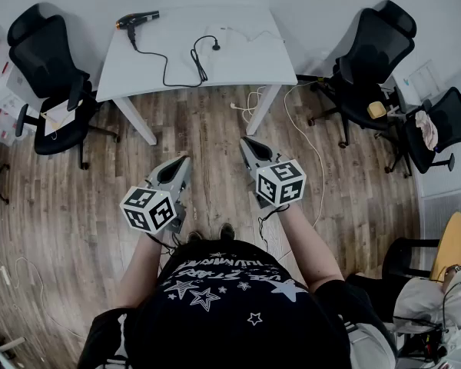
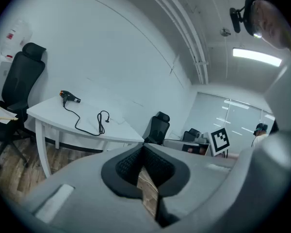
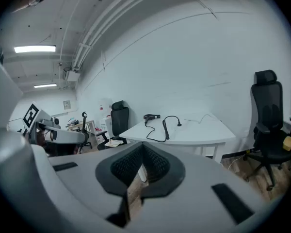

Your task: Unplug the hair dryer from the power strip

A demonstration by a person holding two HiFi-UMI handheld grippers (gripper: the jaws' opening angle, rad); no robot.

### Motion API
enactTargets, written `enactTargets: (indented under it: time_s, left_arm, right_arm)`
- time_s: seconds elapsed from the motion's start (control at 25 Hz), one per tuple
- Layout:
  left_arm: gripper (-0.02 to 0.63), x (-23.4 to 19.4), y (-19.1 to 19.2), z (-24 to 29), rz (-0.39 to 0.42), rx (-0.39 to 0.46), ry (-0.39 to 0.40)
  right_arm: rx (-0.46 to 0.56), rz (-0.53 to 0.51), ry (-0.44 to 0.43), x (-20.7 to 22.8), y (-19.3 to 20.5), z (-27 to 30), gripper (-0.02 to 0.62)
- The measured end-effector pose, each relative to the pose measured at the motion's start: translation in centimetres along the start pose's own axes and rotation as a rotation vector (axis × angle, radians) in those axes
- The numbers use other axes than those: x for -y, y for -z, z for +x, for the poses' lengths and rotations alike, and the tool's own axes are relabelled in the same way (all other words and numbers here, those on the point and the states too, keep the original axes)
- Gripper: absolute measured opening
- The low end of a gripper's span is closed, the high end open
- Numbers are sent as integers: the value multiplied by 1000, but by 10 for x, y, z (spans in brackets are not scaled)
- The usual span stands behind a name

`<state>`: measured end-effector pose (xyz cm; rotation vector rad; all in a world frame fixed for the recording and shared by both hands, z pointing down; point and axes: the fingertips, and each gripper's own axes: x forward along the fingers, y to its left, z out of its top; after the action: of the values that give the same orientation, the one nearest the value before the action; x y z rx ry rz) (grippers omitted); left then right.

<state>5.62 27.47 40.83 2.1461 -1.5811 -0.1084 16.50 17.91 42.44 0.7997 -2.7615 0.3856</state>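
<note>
Hair dryer (image 1: 137,19) lies at the far-left corner of the white desk (image 1: 246,71). Its black cord (image 1: 167,71) loops over the desk top to a plug (image 1: 215,47) lying mid-desk, apparently in no socket. No power strip can be made out.

Left gripper (image 1: 186,158) and right gripper (image 1: 244,139) are well short of the desk, over wood floor. Both have jaws clenched tip to tip, nothing between.

Likely approach: close in and check the plug. If it is seated, part the jaws, pinch the plug body rather than the cord, brace the strip and pull straight.
</note>
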Motion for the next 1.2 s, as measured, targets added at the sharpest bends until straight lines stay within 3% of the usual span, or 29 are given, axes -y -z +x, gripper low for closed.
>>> enactTargets:
  time_s: [0.6, 0.96, 1.2]
  left_arm:
    - [8, -3, 22, -8, -39, -13, -16]
    - [8, 0, 25, 6, -45, -5, -57]
    - [8, 6, 35, 15, -44, 0, -99]
  right_arm:
    - [5, 94, 42, 8, 25, -26, 9]
    - [45, 72, -19, 17, 19, -23, 9]
    - [15, 67, -57, 35, 31, -21, 9]
